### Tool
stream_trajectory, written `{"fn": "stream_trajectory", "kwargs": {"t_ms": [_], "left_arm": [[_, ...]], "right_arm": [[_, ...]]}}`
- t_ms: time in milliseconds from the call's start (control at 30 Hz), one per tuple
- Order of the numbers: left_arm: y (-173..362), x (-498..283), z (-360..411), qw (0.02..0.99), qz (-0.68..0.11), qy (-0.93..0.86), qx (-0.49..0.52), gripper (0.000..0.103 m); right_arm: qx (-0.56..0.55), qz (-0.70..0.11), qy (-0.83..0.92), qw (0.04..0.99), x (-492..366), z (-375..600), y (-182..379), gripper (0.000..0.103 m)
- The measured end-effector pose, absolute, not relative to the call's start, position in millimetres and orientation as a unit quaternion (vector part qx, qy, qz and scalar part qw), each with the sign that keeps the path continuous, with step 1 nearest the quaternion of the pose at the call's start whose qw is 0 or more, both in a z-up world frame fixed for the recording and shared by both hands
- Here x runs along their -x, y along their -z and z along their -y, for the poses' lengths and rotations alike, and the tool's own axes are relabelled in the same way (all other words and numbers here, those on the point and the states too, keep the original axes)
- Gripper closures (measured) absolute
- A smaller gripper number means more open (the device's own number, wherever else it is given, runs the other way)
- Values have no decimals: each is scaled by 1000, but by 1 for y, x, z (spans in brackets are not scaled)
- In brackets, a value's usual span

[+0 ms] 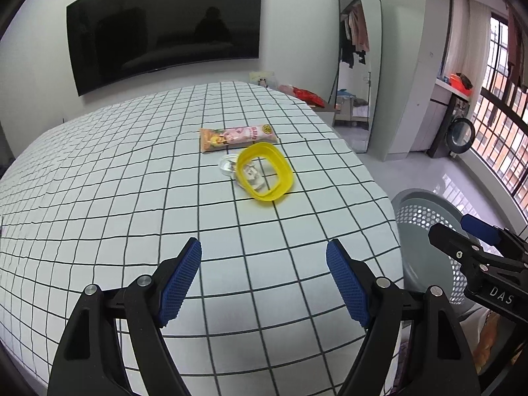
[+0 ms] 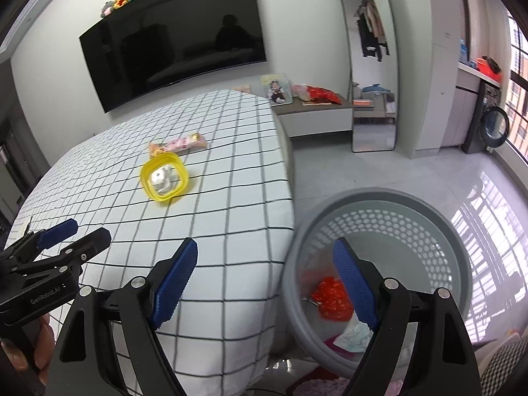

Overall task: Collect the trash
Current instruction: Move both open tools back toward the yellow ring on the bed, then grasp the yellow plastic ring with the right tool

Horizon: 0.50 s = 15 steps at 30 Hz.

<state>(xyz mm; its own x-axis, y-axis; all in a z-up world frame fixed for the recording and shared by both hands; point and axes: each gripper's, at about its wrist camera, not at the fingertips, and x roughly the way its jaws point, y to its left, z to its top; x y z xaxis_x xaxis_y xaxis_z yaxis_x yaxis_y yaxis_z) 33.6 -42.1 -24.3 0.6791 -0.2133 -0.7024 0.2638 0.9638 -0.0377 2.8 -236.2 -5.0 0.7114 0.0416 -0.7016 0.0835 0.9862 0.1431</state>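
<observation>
On the white bed with a black grid (image 1: 132, 198) (image 2: 214, 198) lie a pink snack wrapper (image 1: 236, 137) (image 2: 180, 145), a yellow plastic ring-shaped lid (image 1: 265, 173) (image 2: 164, 176) and a small clear cup (image 1: 228, 165) with crumpled white scraps beside it. My left gripper (image 1: 264, 280) hovers open over the near part of the bed, empty. My right gripper (image 2: 265, 283) is open and empty, straddling the bed's edge and the grey perforated basket (image 2: 455, 264) (image 1: 425, 217). Inside the basket lie a red wrapper (image 2: 331, 298) and a pale wrapper (image 2: 354, 333).
A dark TV (image 1: 165, 29) hangs on the far wall. A standing mirror (image 1: 358, 66) leans to the right, beside a low bench (image 2: 316, 115) with a photo and red bags. A washing machine (image 2: 493, 127) stands by the window. Glossy floor (image 2: 412, 178) surrounds the basket.
</observation>
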Motion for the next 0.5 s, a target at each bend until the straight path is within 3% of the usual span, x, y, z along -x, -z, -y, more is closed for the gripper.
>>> {"fn": "stream_trajectory", "kwargs": {"t_ms": [500], "left_arm": [[30,-80,-19,920,-388,61,-2,26]], "right_arm": [[-37,-401,-61,913,-86,171,0,23]]}}
